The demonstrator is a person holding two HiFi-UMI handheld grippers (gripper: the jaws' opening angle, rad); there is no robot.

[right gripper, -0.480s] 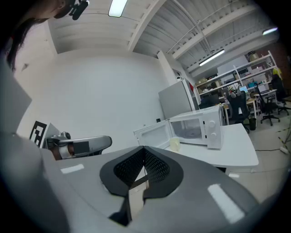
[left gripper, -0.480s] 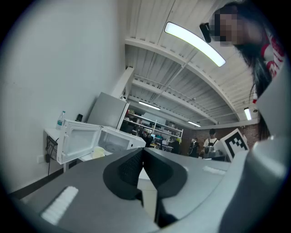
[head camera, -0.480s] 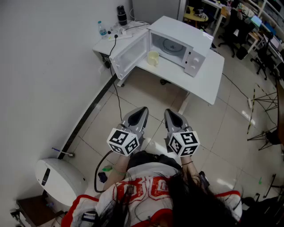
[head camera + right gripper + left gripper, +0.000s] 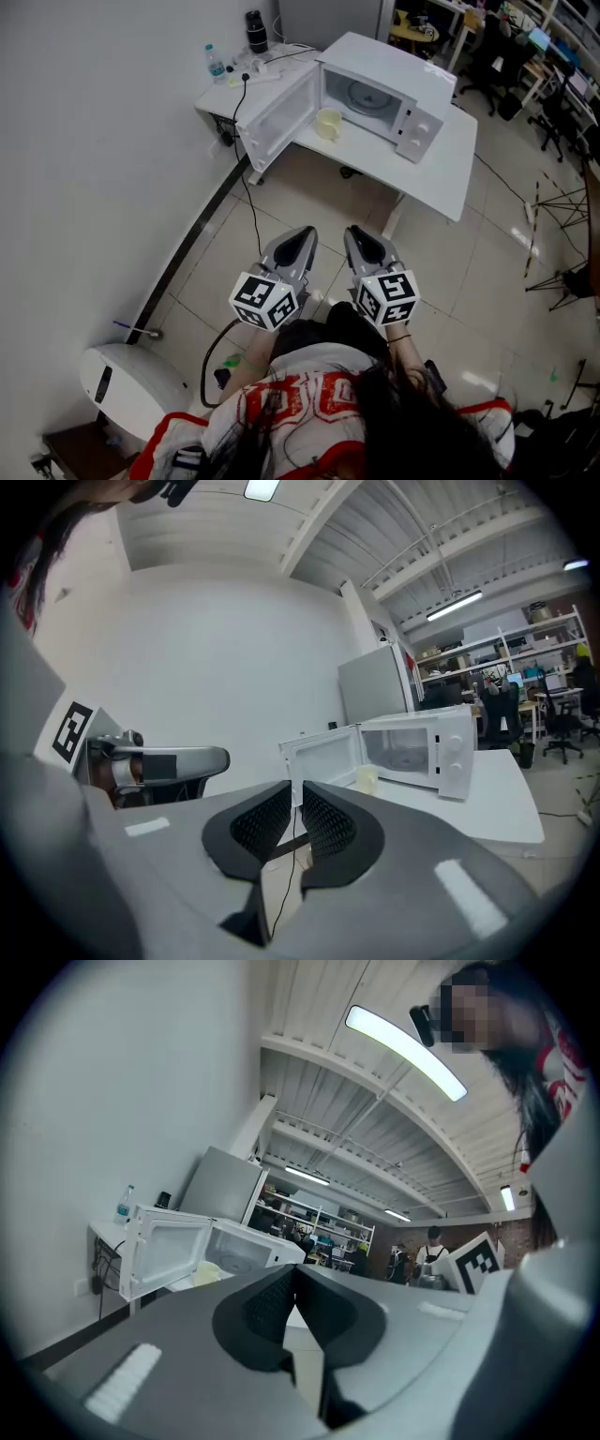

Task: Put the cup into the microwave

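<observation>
- Cup (image 4: 328, 123): pale yellow, upright, long axis vertical, mouth up. It stands on the white table (image 4: 441, 164) just in front of the microwave's (image 4: 389, 89) open cavity, beside the inner face of the door (image 4: 279, 112). No handle can be made out.
- Door swung wide to the left in the head view, its free edge hanging past the table's near edge. Cavity mouth faces the person; glass turntable visible inside.
- Cup sits close to the table's near edge, with bare tabletop to its right.
- Left gripper (image 4: 302, 234): jaws closed tip to tip, nothing between them, held level over the floor and well apart from the table.
- Right gripper (image 4: 361, 236): jaws all but together, only a thin slit, nothing held; just beside the left one, tilted slightly down.
- Open tiled floor between grippers and table. Wall close on the left; a black cable (image 4: 249, 202) hangs from the table's left end down to the floor.
</observation>
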